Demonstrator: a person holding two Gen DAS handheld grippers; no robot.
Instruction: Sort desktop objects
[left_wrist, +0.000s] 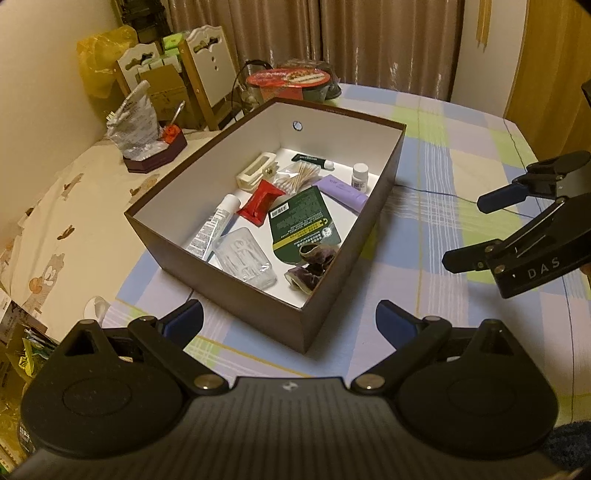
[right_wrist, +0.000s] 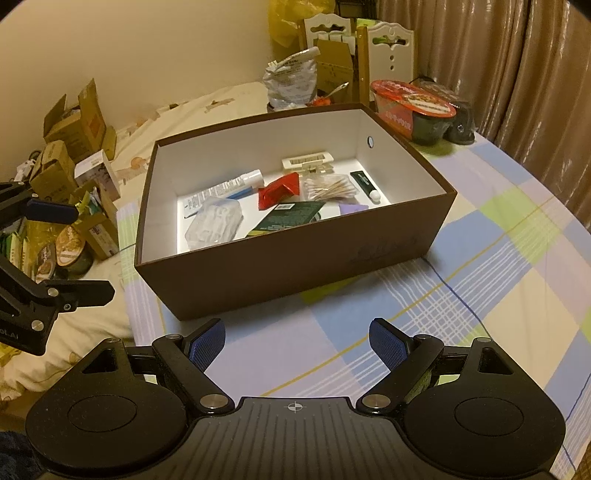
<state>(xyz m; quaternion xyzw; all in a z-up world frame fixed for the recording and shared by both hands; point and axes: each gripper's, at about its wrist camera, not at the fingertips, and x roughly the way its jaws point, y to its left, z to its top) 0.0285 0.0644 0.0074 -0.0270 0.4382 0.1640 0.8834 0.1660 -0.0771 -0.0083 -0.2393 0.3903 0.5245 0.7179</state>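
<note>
Brown box (left_wrist: 236, 284) sits on checked tablecloth (left_wrist: 461, 155), 12 o'clock from both tools. Inside: green pouch (left_wrist: 299, 221), red packet (left_wrist: 260, 202), cotton swabs (left_wrist: 299, 175). Left gripper (left_wrist: 289, 321) and right gripper (right_wrist: 297, 341): jaws apart, empty, hovering short of near wall. Judgement: sorting appears complete or nearly so; clear rim before entering, descend vertically.

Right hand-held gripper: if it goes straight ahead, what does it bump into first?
Probably the box. The right hand-held gripper is open and points at its near brown wall, with only bare tablecloth between. Depth is hard to judge.
</note>
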